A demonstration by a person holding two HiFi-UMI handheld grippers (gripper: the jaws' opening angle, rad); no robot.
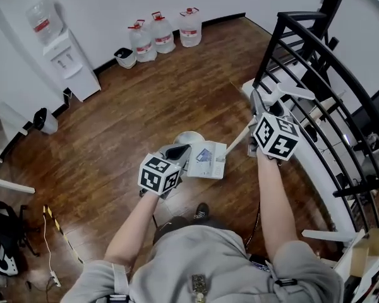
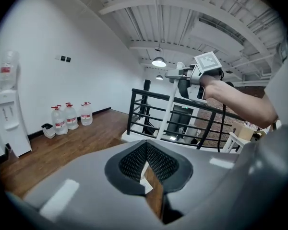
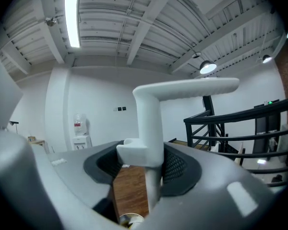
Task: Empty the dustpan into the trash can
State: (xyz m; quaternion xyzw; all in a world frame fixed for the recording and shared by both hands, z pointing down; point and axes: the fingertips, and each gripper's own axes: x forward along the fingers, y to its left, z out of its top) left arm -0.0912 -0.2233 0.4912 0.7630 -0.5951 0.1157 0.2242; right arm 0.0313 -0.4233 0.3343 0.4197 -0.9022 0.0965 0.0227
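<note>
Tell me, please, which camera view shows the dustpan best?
The head view: it alone shows the dustpan together with its long white handle. The right gripper view shows only the handle's top between its jaws; the left gripper view shows just a white sliver between its jaws.

The dustpan (image 1: 207, 160) is smooth white plastic with a slight sheen. Under the dustpan, the floor (image 1: 145, 106) is brown wood planking, polished and faintly glossy. Right of the dustpan, the railing (image 1: 316, 55) is black-painted metal. Far beyond the dustpan, the water bottles (image 1: 161, 33) are clear plastic. The right hand-held gripper (image 3: 146, 159) on the dustpan is matt grey plastic, its pads (image 3: 178, 166) black and dimpled.
</note>
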